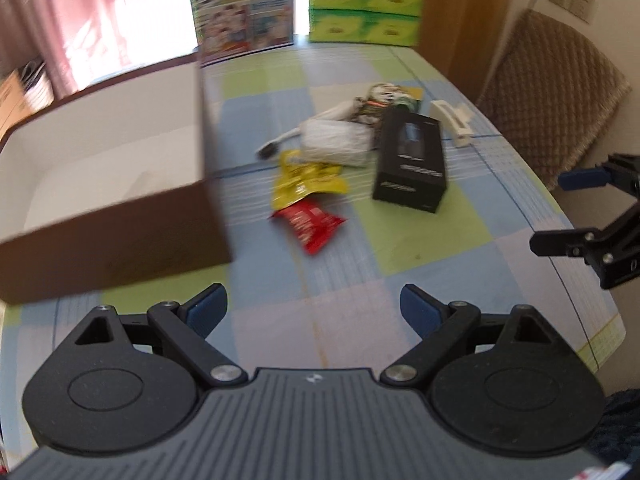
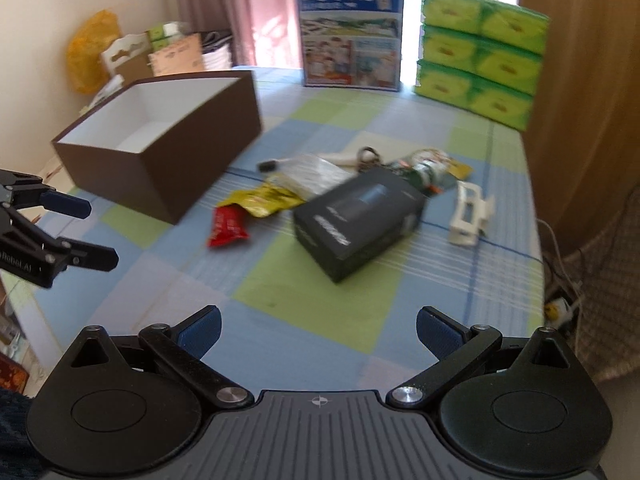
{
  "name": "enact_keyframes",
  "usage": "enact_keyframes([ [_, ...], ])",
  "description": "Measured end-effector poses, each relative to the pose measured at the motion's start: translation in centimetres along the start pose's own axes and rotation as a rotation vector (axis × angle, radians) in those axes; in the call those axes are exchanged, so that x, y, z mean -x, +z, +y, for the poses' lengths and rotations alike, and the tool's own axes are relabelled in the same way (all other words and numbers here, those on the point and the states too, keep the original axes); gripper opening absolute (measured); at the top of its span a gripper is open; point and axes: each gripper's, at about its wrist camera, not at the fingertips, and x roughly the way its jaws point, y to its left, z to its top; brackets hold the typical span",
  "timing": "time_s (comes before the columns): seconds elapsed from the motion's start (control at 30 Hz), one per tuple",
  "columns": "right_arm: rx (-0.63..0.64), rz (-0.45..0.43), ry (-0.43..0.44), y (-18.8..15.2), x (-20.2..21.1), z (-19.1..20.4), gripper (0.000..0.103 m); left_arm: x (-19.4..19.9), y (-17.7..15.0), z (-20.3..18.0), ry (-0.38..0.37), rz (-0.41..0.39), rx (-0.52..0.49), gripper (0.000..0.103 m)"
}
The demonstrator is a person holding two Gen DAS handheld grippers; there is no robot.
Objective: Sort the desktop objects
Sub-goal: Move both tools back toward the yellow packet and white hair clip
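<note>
Both the left gripper (image 1: 314,306) and right gripper (image 2: 318,330) hover spread apart, empty. The black box (image 2: 358,220) lies flat, long axis running diagonally toward the tissue packs (image 2: 482,54)

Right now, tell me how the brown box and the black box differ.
The brown box is larger, open-topped and white inside with nothing visible in it; the black box is smaller, closed and printed. The brown box stands apart from the pile; the black box lies against the clutter. Both rest on the checked tablecloth.

Blurring across the brown box (image 1: 120,216) and the print on the black carton (image 2: 356,220). Hiding partly under that carton: a clear packet (image 2: 312,172). Running off the frame's left edge: the brown box's near wall.
</note>
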Motion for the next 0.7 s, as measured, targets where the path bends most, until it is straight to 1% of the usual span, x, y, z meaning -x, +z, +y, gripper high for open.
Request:
enact_keyframes([
  [0.17,-0.043,0.006,-0.018,-0.5,0.2,-2.3,0.101,-2.9,1.3,-3.5,0.042,-0.023,-0.168,0.091],
  [0.33,-0.091,0.011,-0.029,-0.8,0.2,-4.5,0.101,-6.5,2.9,-4.9,0.098,-0.024,-0.287,0.088],
  [0.47,-0.143,0.022,-0.050,-1.1,-0.2,-6.4,0.101,-9.2,4.3,-4.9,0.133,0.000,-0.349,0.085],
  [0.7,-0.272,0.041,-0.093,-1.0,-1.5,-10.5,0.101,-13.3,6.6,-4.4,0.170,0.039,-0.408,0.081],
])
